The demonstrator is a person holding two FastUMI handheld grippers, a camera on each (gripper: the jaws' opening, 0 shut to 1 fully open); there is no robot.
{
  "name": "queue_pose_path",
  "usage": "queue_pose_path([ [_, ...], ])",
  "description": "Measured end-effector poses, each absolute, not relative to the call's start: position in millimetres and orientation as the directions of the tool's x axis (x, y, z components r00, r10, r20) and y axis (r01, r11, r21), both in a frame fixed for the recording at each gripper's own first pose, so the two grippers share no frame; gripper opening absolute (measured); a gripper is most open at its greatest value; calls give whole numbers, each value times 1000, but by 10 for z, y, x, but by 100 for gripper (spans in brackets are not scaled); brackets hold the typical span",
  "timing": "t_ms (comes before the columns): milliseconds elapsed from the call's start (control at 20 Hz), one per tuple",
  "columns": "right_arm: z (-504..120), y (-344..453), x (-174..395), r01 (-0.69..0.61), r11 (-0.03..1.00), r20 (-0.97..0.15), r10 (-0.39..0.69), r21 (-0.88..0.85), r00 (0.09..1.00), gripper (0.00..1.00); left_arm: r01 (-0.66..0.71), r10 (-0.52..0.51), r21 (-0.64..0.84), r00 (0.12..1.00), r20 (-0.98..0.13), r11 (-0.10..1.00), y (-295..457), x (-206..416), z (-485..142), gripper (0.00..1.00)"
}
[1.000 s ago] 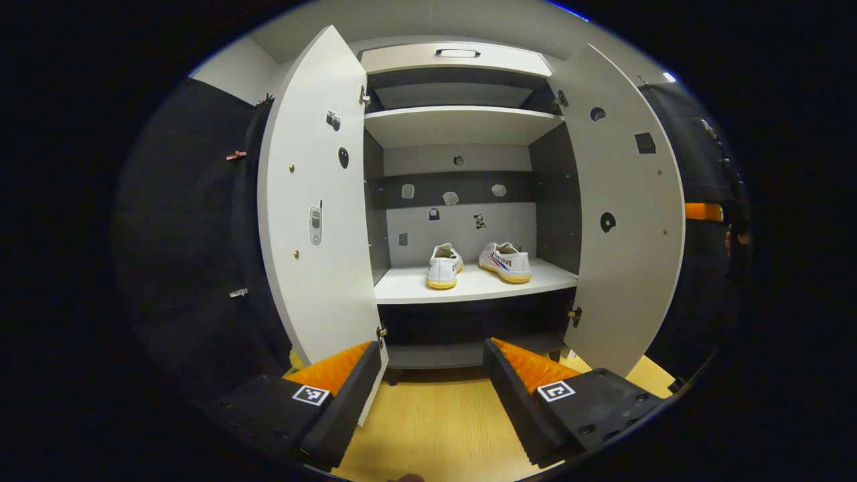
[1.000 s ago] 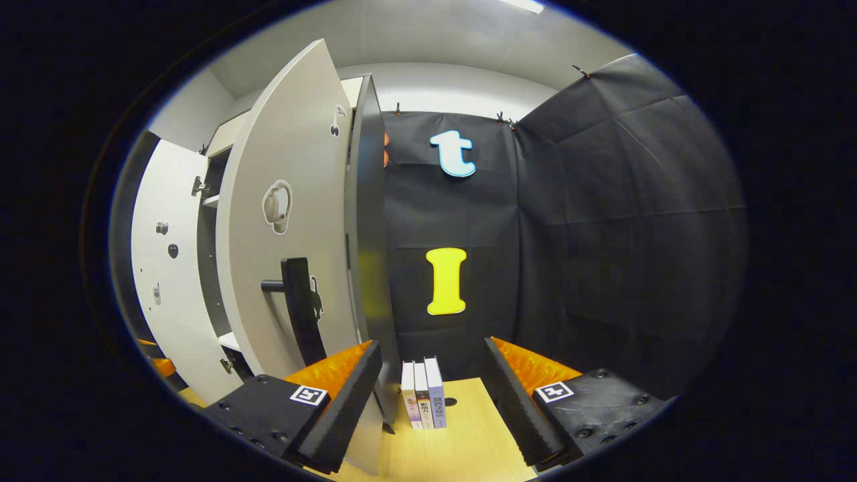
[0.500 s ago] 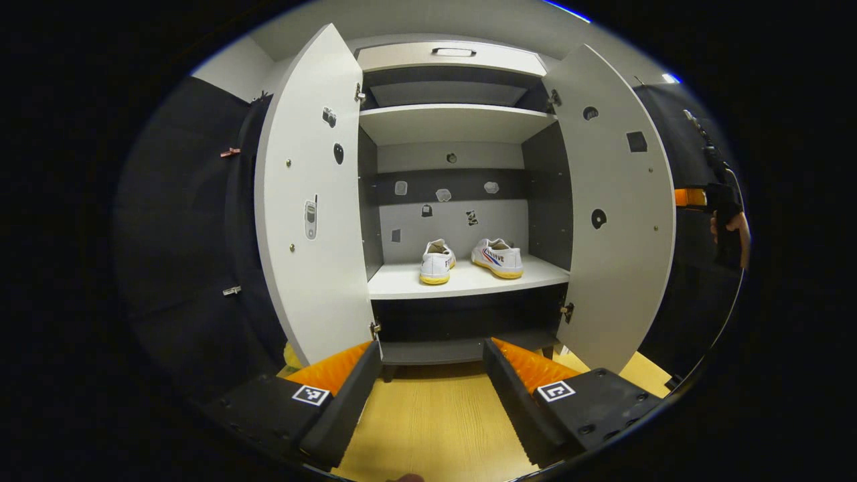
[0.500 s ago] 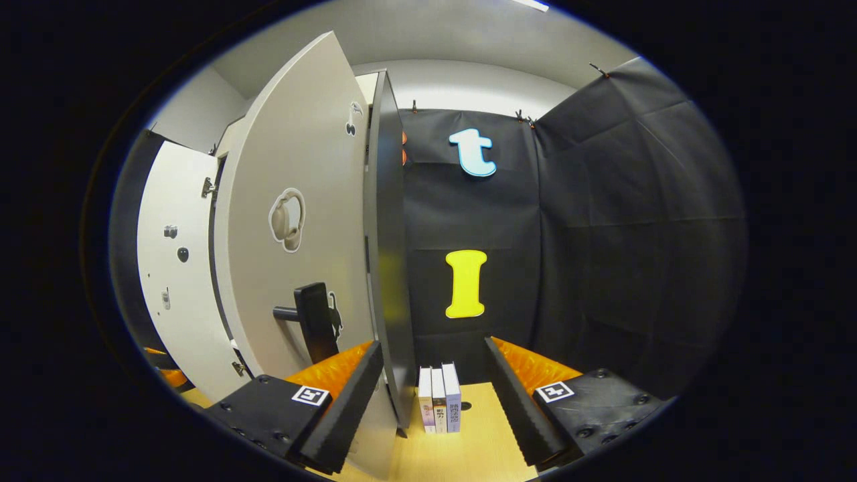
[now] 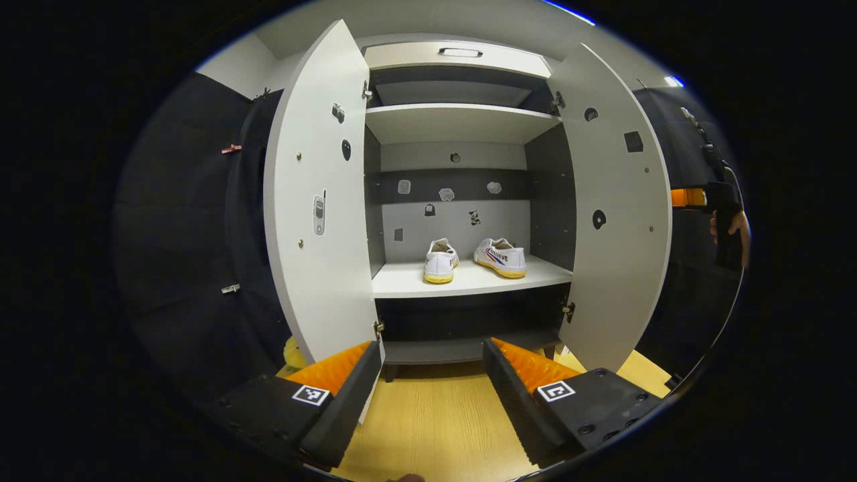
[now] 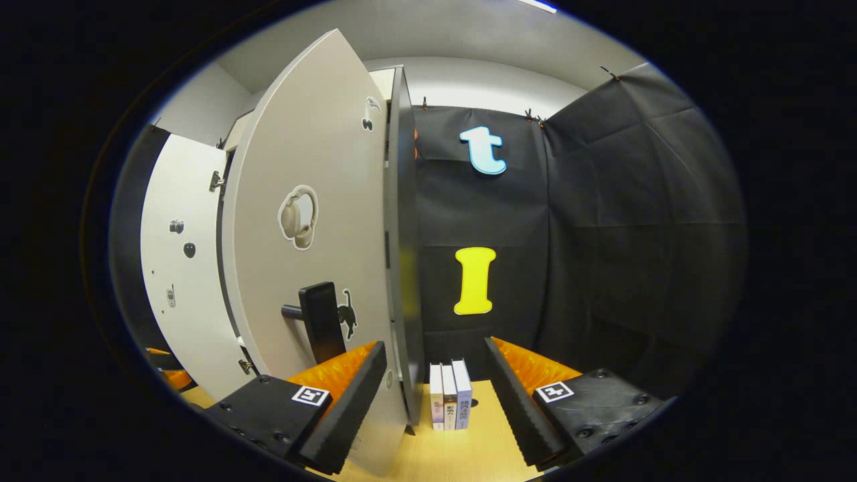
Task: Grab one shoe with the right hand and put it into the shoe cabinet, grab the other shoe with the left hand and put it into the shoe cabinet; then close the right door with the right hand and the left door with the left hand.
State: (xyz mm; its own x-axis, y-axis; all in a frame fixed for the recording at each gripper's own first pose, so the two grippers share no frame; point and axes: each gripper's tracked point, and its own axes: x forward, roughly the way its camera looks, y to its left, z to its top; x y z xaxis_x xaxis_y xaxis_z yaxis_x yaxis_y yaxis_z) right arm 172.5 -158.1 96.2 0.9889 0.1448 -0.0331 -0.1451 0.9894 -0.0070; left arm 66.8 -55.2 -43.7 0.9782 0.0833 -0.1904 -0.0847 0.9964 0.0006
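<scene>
Wooden floor (image 5: 428, 428) before open cabinet (image 5: 462, 124), left tongs (image 5: 432, 375) level and gaping, right tongs (image 6: 435, 378) parted beside right door (image 6: 301, 221)

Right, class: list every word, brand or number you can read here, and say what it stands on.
Right-hand shoe: side lettering, too blurred to read.
Books: spine print, too small to read.
Right door: picture stickers, no words.

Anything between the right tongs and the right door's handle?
Nothing: in the right gripper view, the open right tongs sit just right of the black handle on the right door.
</scene>
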Motion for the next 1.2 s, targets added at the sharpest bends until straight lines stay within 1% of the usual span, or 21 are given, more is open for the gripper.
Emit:
queue_pose_path([
  [200, 937, -1184, 1701, -185, 983, -37, 185, -16, 982, 96, -97, 95, -2, 976, -194, 995, -397, 610, -475, 96],
  [450, 897, -679, 1722, -210, 977, -31, 209, -39, 977, 96, -132, 127, -12, 971, -201, 991, -79, 475, -518, 96],
  [650, 839, -118, 1735, -286, 958, -36, 285, -28, 958, 96, -166, 157, -29, 966, -206, 986, 200, 339, -536, 96],
  [900, 740, 236, 1551, -297, 953, -17, 296, -61, 955, 98, -213, 197, -56, 957, -212, 975, 578, 195, -549, 96],
  [1050, 413, 261, 1358, -287, 956, -67, 283, -60, 957, 98, -252, 234, -67, 950, -209, 965, 904, 92, -543, 96],
  [1200, -20, 232, 1156, -258, 966, -149, 253, -14, 956, 98, -290, 268, -84, 941, -206, 953, 1210, 57, -516, 97],
])
